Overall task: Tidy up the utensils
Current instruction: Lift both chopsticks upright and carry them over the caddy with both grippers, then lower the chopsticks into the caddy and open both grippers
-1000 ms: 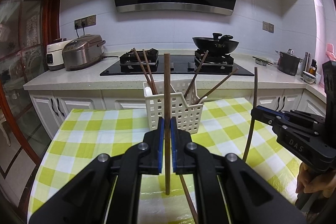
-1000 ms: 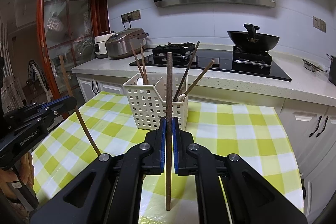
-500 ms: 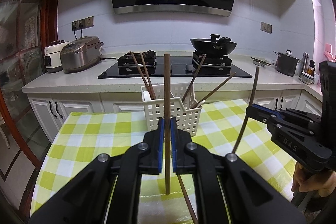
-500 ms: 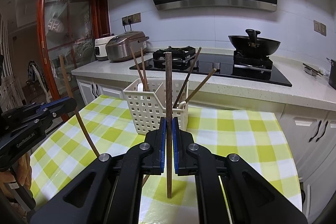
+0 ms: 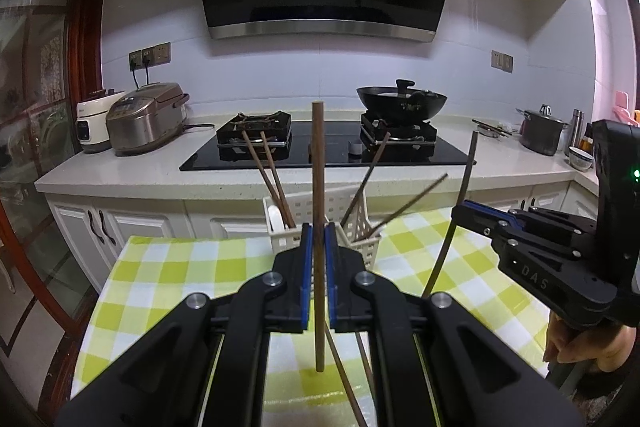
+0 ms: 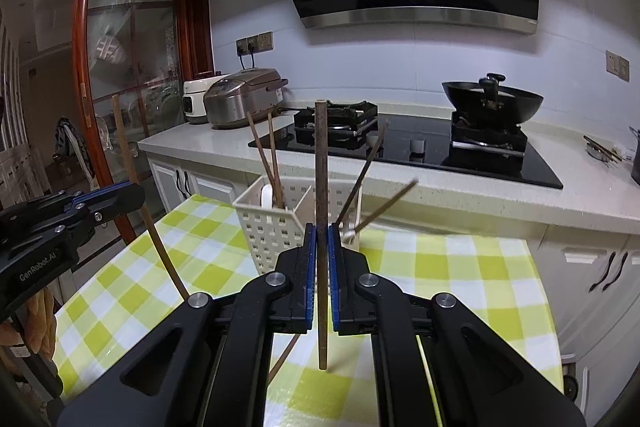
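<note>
Chopsticks: one point(image 5: 318, 187) point(image 6: 321, 187) per gripper, four in basket point(image 5: 352, 239).

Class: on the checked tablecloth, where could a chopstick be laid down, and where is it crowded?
Free: the checked tablecloth right of the white basket, and the strip left of it. Crowded: the basket itself, bristling with leaning chopsticks.

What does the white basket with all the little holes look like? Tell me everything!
The white basket looks like plastic, with square holes all over its walls. It stands upright on the yellow-green checked tablecloth, near the table's far edge, in front of the kitchen counter. A divider splits it into compartments. Two brown chopsticks lean out of the left part, beside something white. Two more chopsticks slant out of the right part. Neither gripper touches it.
</note>
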